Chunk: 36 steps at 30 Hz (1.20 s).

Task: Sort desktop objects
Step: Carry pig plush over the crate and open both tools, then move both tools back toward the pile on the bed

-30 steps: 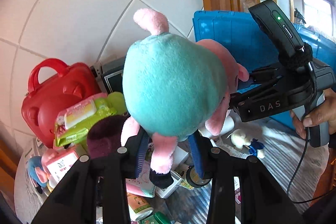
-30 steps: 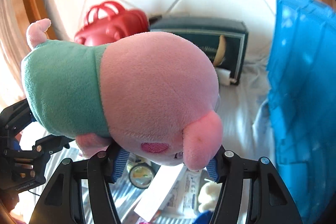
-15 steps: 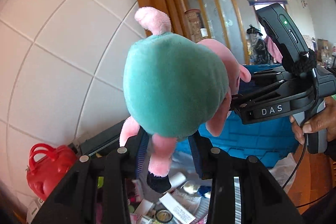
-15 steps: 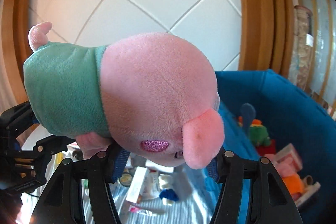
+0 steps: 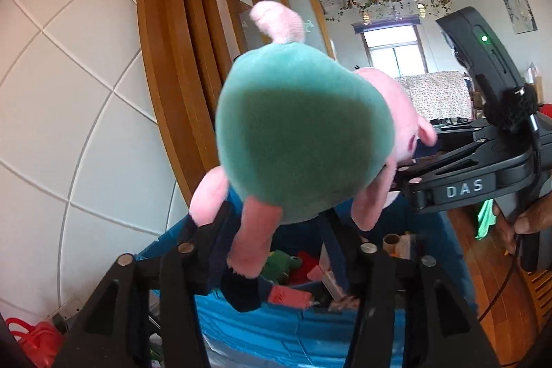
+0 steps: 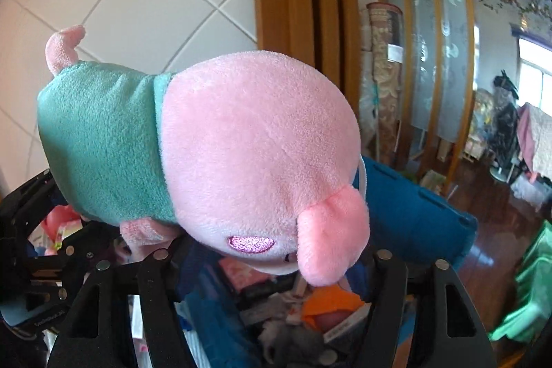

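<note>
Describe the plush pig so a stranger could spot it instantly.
Find the blue fabric bin in front of the white tiled wall. Just above it, both claws, left and right, hold one soft toy in the air. That is the plush pig: pink head and snout, teal shirt, curly pink tail, far bigger than the toys in the bin.
</note>
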{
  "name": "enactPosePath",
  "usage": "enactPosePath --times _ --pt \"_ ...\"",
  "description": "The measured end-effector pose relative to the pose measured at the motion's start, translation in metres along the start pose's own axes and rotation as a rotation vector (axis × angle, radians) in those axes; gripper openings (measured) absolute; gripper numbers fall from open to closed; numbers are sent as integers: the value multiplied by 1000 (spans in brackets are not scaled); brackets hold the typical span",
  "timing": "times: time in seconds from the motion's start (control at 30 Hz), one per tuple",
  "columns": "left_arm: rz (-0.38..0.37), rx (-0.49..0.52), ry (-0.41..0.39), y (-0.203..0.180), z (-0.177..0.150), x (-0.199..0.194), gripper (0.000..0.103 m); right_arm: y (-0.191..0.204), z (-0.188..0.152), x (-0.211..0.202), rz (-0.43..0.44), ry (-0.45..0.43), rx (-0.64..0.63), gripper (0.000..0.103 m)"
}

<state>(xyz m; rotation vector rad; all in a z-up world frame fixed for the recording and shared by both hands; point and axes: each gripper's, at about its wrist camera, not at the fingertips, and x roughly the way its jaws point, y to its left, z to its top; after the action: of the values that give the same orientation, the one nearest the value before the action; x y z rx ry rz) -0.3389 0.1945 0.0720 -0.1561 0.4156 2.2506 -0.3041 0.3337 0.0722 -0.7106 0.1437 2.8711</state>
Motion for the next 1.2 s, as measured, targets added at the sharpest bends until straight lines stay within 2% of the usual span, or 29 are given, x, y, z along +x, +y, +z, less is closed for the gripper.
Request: enactPosePath --times 0.07,0.1,0.17,0.23,0.27,0.33,0.4,0.53,0.77,1.03,1.2 --pt "117 -31 46 7 15 28 70 -23 17 12 -33 15 37 76" --pt "142 -57 54 13 20 35 70 -36 20 15 -39 32 67 77" --pt "149 -116 58 17 27 35 71 -64 18 16 1 45 154 84" --pt "182 -157 45 25 26 31 82 -79 12 18 19 42 205 93" --pt "200 -178 45 26 23 30 88 -82 8 17 14 40 203 93" --pt "193 -209 47 24 17 25 88 -87 1 12 36 29 206 93" --pt "204 -200 56 32 10 25 88 -85 -3 6 40 14 196 93" --pt "256 -160 81 23 -10 15 88 -75 -16 -3 45 -14 143 94" --pt "311 -180 152 21 -35 2 88 -56 -45 -5 11 -47 43 99" --pt "371 -168 169 12 -44 -7 88 -60 -57 -10 119 -25 100 99" --pt "424 -165 198 11 -61 -15 88 -47 -54 -25 178 -76 78 99"
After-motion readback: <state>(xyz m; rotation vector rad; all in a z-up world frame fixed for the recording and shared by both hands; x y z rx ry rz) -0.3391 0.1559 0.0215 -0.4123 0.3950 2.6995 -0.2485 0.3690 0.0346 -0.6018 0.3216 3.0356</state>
